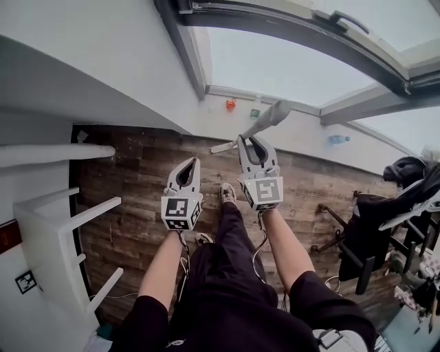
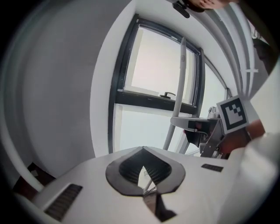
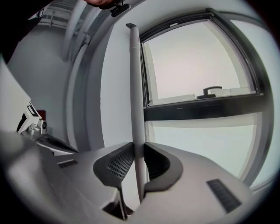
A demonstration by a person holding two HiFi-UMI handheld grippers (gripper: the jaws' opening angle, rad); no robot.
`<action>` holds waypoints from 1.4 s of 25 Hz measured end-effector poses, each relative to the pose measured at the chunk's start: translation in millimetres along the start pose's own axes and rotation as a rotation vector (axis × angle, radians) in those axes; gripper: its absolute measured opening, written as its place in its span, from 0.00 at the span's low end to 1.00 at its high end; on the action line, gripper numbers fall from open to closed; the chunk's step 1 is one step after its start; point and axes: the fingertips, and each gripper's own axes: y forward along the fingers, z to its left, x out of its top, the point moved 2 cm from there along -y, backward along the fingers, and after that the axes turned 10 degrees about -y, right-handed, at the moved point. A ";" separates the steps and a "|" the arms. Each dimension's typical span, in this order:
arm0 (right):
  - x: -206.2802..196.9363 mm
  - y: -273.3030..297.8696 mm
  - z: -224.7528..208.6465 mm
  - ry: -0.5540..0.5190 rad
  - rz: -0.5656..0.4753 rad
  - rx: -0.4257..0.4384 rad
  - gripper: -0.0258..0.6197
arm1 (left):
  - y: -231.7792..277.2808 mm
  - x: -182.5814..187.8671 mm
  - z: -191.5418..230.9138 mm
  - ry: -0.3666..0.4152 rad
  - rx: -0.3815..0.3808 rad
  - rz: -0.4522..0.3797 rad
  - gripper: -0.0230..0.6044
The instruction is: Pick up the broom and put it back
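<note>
One broom (image 3: 134,78) stands upright before a window (image 3: 205,65), its handle pinched in the right hand-held gripper (image 3: 136,148). The left hand-held gripper (image 2: 142,149), second of two, is pressed together, empty.

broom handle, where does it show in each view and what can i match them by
Head view: the broom handle slants up right of centre, in the right gripper.
Left gripper view: upright, right of centre, against the window.
Right gripper view: upright, just left of centre, between that gripper's jaws.
Shared landmark: the window handle.
</note>
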 end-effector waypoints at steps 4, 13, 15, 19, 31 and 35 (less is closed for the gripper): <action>-18.7 28.1 -2.1 -0.002 0.043 0.036 0.17 | 39.6 -0.5 2.7 -0.006 -0.003 0.020 0.04; -65.0 104.3 -3.4 0.006 0.126 0.133 0.17 | 90.7 32.4 24.9 -0.033 0.033 -0.033 0.04; -68.5 121.3 -2.8 0.004 0.140 0.146 0.17 | 97.5 39.2 31.2 -0.014 0.042 -0.045 0.04; -74.5 149.9 -3.5 -0.026 0.160 0.183 0.17 | 116.6 48.6 35.9 -0.044 0.056 -0.063 0.04; -99.0 235.9 1.6 -0.028 0.188 0.238 0.18 | 139.9 65.4 53.7 -0.028 0.037 -0.062 0.04; -95.0 262.1 5.5 -0.036 0.167 0.275 0.18 | 142.3 63.2 57.6 -0.018 0.041 -0.051 0.04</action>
